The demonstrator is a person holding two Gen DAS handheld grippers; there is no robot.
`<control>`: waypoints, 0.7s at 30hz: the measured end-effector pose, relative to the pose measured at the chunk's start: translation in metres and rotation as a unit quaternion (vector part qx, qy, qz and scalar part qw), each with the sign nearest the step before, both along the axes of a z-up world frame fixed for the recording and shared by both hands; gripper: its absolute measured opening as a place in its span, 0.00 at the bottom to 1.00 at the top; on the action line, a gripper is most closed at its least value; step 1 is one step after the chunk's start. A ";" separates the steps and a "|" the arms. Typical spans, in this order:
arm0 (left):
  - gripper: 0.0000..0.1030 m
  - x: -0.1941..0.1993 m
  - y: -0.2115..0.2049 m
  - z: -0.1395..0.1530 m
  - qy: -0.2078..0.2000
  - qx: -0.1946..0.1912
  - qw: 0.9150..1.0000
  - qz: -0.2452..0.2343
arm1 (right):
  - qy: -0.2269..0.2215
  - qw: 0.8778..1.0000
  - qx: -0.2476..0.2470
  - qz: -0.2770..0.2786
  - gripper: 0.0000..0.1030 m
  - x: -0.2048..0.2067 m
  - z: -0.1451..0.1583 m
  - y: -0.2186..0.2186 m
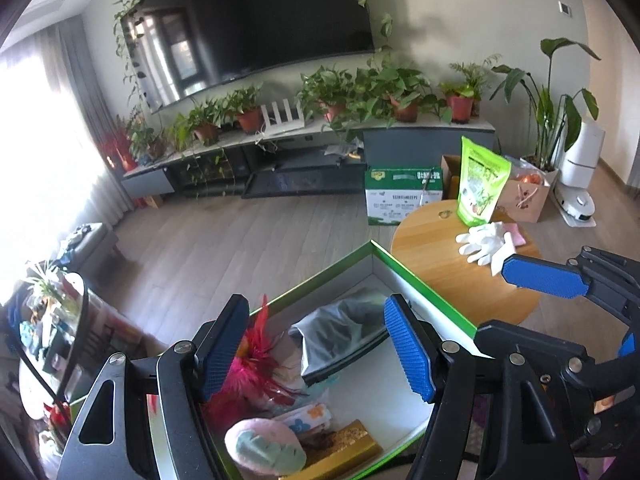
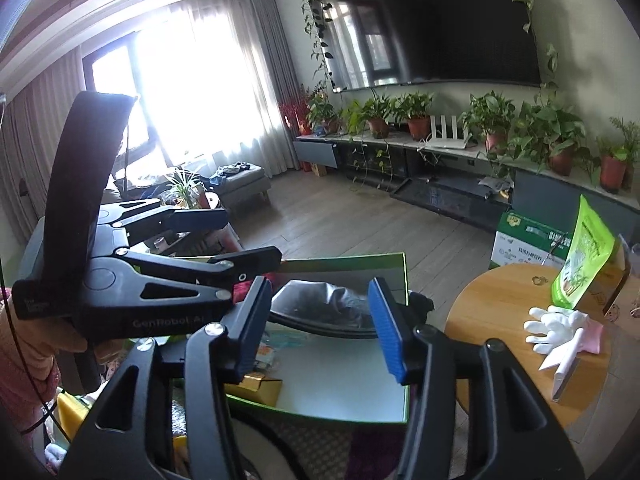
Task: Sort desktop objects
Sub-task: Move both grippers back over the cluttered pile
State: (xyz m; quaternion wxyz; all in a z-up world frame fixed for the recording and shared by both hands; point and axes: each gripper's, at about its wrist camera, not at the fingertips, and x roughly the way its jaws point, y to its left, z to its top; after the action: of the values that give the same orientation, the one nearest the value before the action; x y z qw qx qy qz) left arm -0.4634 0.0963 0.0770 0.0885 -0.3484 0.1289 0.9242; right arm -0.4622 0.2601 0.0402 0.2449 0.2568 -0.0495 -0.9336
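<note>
On round wooden table (image 1: 440, 264), white-lined green-edged box (image 1: 404, 276), half-filled.

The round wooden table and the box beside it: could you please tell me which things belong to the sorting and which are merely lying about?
For the job:
- green-edged white cardboard box
- white rubber gloves
- green standing snack pouch
- silver-grey foil bag
- gold box

Lying about:
- potted plants
- wall television
- green-printed carton on the floor

Black gripper (image 1: 316, 344) (blue ribbed pads (image 1: 410, 350)), silver screws.
</note>
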 end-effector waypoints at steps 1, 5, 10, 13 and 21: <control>0.69 0.004 0.000 0.003 0.003 0.001 1.000 0.000 | 0.003 1.000 0.001 0.001 0.49 0.004 0.003 0.000; 0.69 0.022 -0.002 0.017 0.014 0.004 1.000 0.001 | 0.017 1.000 0.007 0.007 0.51 0.024 0.018 -0.005; 0.69 0.047 -0.005 0.028 0.015 0.009 1.000 0.006 | 0.026 1.000 0.012 0.006 0.52 0.051 0.034 -0.010; 0.69 0.061 -0.006 0.032 0.013 0.011 1.000 0.004 | 0.028 0.999 0.016 0.005 0.53 0.066 0.039 -0.011; 0.69 0.101 -0.005 0.048 0.021 0.003 1.000 -0.003 | 0.028 0.999 0.022 0.000 0.54 0.104 0.052 -0.017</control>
State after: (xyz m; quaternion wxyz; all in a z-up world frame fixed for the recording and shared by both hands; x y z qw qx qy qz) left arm -0.3622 0.0910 0.1246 0.0900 -0.3281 0.1287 0.9315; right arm -0.3584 0.2432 0.0922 0.2409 0.2363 -0.0222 -0.9411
